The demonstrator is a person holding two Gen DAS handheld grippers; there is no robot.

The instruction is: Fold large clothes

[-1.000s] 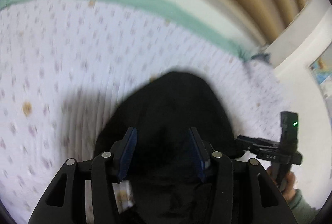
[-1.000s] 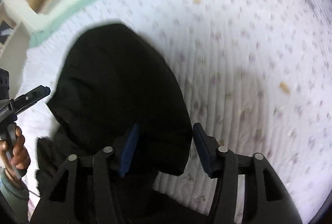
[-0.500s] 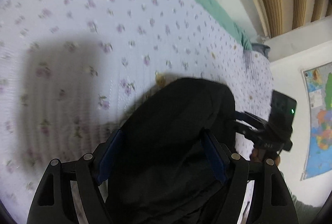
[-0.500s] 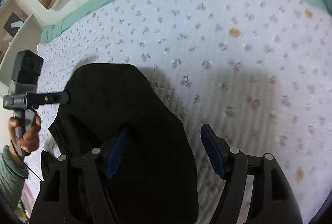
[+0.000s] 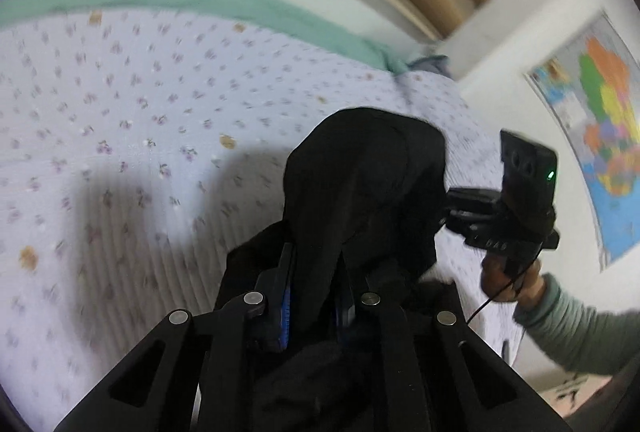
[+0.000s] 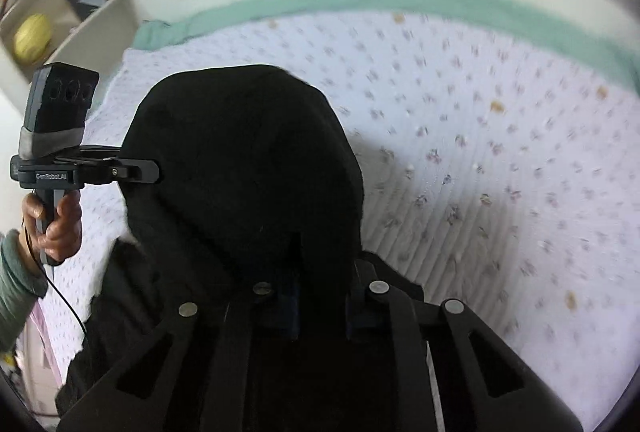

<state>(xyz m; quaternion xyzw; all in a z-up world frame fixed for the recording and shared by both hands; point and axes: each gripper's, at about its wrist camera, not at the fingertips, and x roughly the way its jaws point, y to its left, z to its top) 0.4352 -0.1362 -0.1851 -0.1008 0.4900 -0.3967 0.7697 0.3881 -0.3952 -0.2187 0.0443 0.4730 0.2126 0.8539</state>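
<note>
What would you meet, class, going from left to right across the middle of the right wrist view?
Left gripper held in the person's hand → black garment → floral quilt.

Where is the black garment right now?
The black garment is pinched in both grippers, left and right, bunched over the floral bedspread.
</note>
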